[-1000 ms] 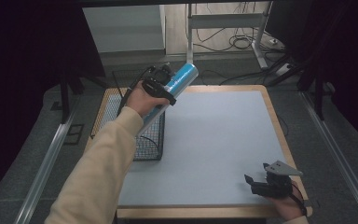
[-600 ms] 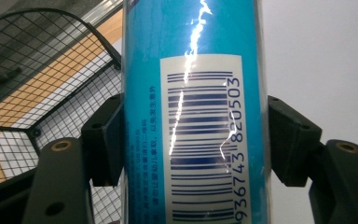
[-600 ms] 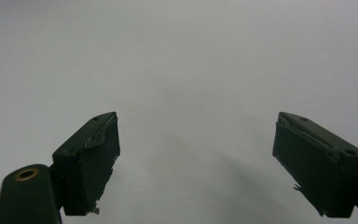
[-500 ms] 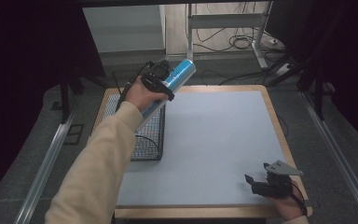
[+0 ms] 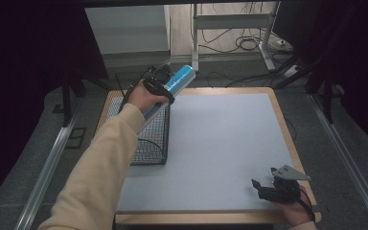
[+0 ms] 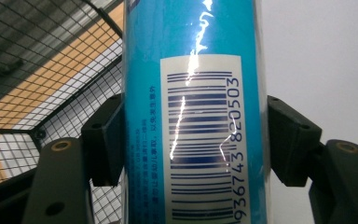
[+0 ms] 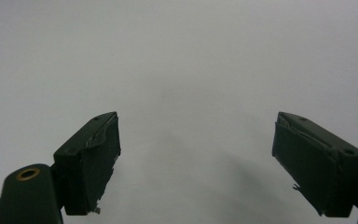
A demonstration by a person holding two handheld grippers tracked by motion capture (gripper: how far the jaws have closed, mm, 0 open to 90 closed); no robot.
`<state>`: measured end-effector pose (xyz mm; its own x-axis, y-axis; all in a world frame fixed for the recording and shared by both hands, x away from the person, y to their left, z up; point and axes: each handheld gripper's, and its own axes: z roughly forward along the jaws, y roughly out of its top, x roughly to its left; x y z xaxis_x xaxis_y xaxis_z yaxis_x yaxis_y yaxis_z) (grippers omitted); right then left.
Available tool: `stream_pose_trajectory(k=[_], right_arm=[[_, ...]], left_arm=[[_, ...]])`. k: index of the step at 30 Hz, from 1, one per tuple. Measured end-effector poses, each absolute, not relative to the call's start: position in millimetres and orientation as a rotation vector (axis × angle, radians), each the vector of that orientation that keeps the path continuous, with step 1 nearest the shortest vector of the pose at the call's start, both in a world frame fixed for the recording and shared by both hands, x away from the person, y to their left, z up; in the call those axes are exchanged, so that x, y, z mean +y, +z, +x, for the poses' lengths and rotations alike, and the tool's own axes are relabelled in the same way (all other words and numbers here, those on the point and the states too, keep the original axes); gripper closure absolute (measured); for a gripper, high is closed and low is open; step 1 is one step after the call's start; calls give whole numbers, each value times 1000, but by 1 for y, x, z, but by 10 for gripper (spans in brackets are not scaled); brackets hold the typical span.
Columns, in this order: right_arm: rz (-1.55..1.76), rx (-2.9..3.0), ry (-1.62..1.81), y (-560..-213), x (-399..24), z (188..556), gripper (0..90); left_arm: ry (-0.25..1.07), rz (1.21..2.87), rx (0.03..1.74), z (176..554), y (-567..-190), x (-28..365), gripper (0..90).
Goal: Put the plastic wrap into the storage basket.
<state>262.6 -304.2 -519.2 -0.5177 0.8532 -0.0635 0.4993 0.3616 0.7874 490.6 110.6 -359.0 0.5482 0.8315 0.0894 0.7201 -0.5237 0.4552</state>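
Note:
A blue cylindrical can [image 5: 175,82] with a white barcode label [image 6: 200,140] is clamped in my left gripper [image 5: 157,87], held tilted in the air above the far right corner of the black wire basket [image 5: 148,139]. In the left gripper view both jaws press the can's sides, with the basket mesh [image 6: 42,84] beneath at the left. My right gripper [image 5: 268,187] rests low over the table's near right corner, open and holding nothing; in the right gripper view its gripper [image 7: 196,163] faces bare grey surface.
The grey mat [image 5: 220,143] covers a wooden-edged table [image 5: 287,139]. Beyond the far edge are a metal stand's legs [image 5: 263,52] and floor cables [image 5: 249,43]. Rails [image 5: 48,167] run along both sides.
My left gripper has carried the can slightly left and nearer, further over the basket. The right gripper has stayed in place.

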Motion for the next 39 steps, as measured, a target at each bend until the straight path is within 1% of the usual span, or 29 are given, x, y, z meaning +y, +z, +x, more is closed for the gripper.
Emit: stream_pose_trajectory(k=[14, 19, 24, 26, 29, 34, 39], right_arm=[[1170, 2159, 1003, -521, -306, 264, 156], [1168, 2155, 1005, -520, -305, 264, 158], [1163, 2156, 1003, -520, -305, 264, 158], [1167, 2153, 1005, -520, -305, 264, 158], [1167, 2154, 1002, -521, -306, 265, 158], [1165, 2157, 998, -521, -305, 264, 158], [1174, 2154, 999, -521, -306, 264, 158]], left_arm=[[384, 2437, 1369, 512, -398, 131, 320], [445, 2463, 1390, 514, -406, 131, 320], [452, 2496, 1417, 517, -418, 134, 320], [503, 2518, 1389, 517, -422, 133, 320], [480, 2529, 1406, 519, -426, 133, 320], [466, 2497, 1440, 522, -427, 136, 319], [475, 2477, 1462, 524, -431, 138, 318]])
